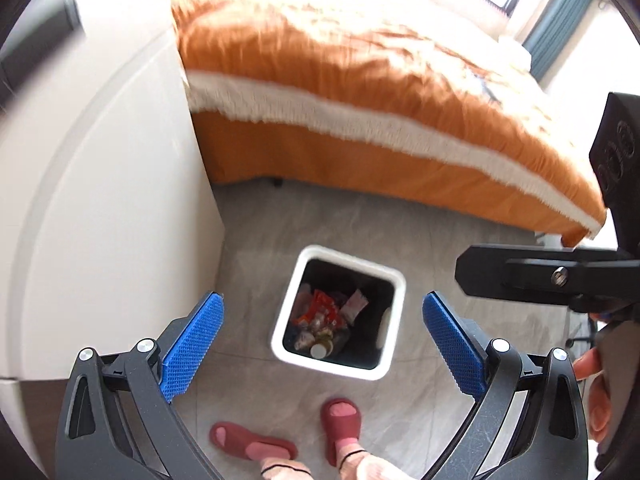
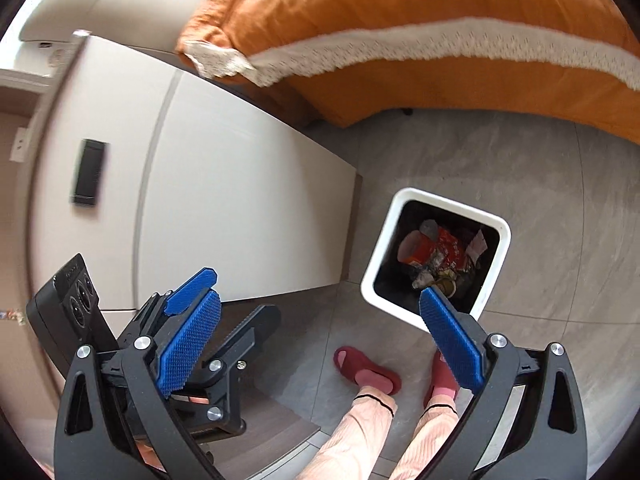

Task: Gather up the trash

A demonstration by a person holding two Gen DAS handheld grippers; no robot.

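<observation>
A white square trash bin [image 1: 394,280] stands on the grey tiled floor, with wrappers, a red packet and a bottle cap [image 1: 320,350] inside its dark liner. My left gripper [image 1: 322,338] is open and empty, held high above the bin. The bin also shows in the right wrist view [image 2: 386,256], holding a red cup [image 2: 418,250] and wrappers. My right gripper [image 2: 320,322] is open and empty, above the floor left of the bin. The left gripper's body [image 2: 224,356] shows beside it.
A bed with an orange cover [image 1: 360,64] and white fringe runs behind the bin. A white desk top [image 1: 100,200] lies to the left, with a dark device [image 2: 89,172] on it. The person's feet in red slippers [image 1: 340,428] stand in front of the bin.
</observation>
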